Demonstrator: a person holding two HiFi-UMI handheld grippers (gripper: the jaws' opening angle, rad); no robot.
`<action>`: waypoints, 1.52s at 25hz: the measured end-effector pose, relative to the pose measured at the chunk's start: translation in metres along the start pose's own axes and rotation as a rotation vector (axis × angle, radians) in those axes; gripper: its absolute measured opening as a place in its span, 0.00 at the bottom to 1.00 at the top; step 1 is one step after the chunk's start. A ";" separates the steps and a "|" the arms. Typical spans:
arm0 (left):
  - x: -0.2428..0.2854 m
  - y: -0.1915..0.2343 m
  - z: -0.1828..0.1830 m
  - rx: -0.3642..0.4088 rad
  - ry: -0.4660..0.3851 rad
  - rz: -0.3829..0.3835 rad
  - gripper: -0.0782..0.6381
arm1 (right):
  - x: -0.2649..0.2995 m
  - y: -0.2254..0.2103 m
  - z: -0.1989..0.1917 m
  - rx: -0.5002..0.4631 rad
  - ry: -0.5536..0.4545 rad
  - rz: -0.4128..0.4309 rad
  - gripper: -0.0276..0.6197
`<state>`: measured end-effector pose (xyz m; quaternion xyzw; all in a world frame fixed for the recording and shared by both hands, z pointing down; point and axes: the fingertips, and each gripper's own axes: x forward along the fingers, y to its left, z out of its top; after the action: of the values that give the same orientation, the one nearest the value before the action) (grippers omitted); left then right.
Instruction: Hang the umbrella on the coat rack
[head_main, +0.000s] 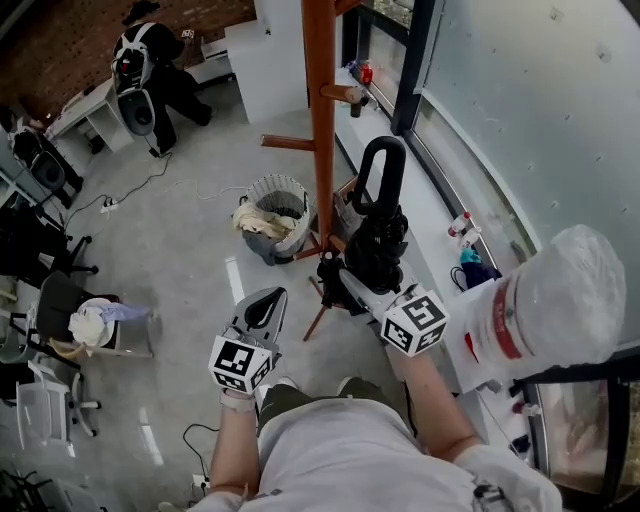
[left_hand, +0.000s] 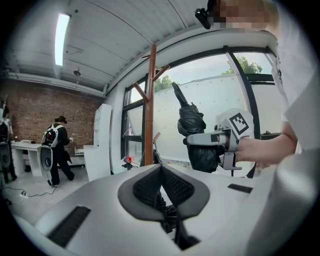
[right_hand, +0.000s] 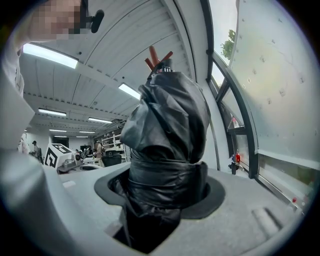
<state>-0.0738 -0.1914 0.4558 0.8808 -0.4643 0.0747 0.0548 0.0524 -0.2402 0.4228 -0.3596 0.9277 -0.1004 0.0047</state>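
A black folded umbrella (head_main: 380, 240) with a loop handle (head_main: 384, 172) is held upright, just right of the brown wooden coat rack (head_main: 320, 110). My right gripper (head_main: 358, 272) is shut on the umbrella's bundled fabric (right_hand: 167, 135), which fills the space between its jaws. In the right gripper view the rack's top pegs (right_hand: 157, 55) show behind the umbrella. My left gripper (head_main: 265, 300) hangs lower left of the rack, shut with nothing in it. In the left gripper view the jaws (left_hand: 161, 172) meet, and beyond them stand the coat rack (left_hand: 149, 107), the umbrella (left_hand: 192, 126) and the right gripper (left_hand: 212, 140).
A wire wastebasket (head_main: 277, 218) with crumpled paper stands at the rack's foot. A window wall and a ledge with bottles (head_main: 460, 228) run along the right. A white wrapped object (head_main: 560, 300) is near right. A person (head_main: 148, 62), desks and chairs are at far left.
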 end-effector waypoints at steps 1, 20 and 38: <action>-0.001 0.000 0.001 0.003 -0.001 -0.008 0.11 | 0.001 0.001 0.004 -0.007 -0.006 -0.004 0.45; 0.000 0.010 0.017 0.014 -0.034 -0.116 0.11 | 0.014 0.026 0.105 -0.155 -0.126 -0.062 0.45; -0.002 0.042 0.020 -0.012 -0.036 -0.067 0.11 | 0.062 0.003 0.112 -0.125 -0.062 -0.058 0.45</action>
<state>-0.1081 -0.2172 0.4370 0.8968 -0.4357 0.0541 0.0544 0.0138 -0.2996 0.3165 -0.3886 0.9208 -0.0313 0.0080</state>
